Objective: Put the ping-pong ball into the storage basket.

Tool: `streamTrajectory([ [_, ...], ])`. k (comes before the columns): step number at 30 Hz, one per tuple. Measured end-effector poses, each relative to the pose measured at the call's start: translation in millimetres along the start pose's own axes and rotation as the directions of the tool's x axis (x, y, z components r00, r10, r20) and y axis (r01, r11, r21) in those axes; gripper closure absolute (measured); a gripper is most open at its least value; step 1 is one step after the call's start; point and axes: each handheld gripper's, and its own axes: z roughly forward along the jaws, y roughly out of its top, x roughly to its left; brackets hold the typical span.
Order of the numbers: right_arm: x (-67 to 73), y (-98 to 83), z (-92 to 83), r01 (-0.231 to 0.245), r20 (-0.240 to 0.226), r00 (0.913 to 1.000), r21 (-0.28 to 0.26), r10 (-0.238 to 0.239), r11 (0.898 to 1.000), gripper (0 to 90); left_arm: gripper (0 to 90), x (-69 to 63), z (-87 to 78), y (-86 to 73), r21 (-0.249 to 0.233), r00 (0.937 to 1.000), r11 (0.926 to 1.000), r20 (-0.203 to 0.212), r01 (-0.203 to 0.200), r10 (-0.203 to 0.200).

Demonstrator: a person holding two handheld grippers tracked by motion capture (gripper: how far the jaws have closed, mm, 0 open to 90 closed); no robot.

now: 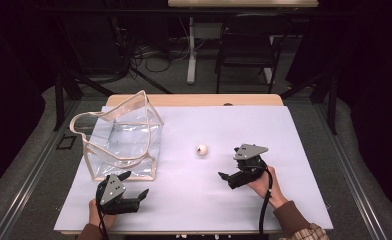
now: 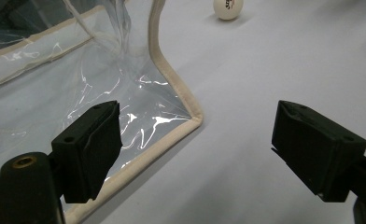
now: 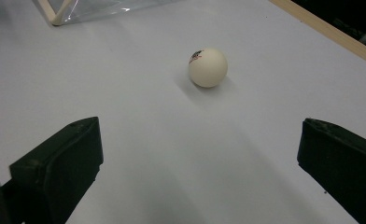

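So we're lining up on the ball (image 3: 207,67), which sits upper middle of the right gripper view and dead centre in the high view, well clear of the clear bag (image 1: 121,142) at the left. Our right gripper (image 1: 227,177) has its jaws spread wide with nothing in them, and the left gripper (image 1: 134,190) is just as wide near the bag's corner (image 2: 193,119). We'd come in low and level and close gently so it doesn't roll off. There's a small dark logo on the ball, too blurry to read
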Motion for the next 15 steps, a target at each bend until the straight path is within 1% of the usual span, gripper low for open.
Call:
streamTrajectory([
  [8, -0.6, 4.5, 6.8, 0.002, -0.008, 1.0000, 0.009, -0.002, 1.000, 0.0, 16.1, 0.1, 0.1, 0.0, 0.000, 1.0000, 1.0000, 0.001, 0.001, -0.001],
  [15, -5.3, 8.3, 13.6, 0.000, -0.007, 1.0000, 0.018, 0.000, 1.000, 0.0, 16.1, 0.6, 0.8, -0.2, 0.003, 1.0000, 1.0000, 0.004, 0.001, -0.001],
])
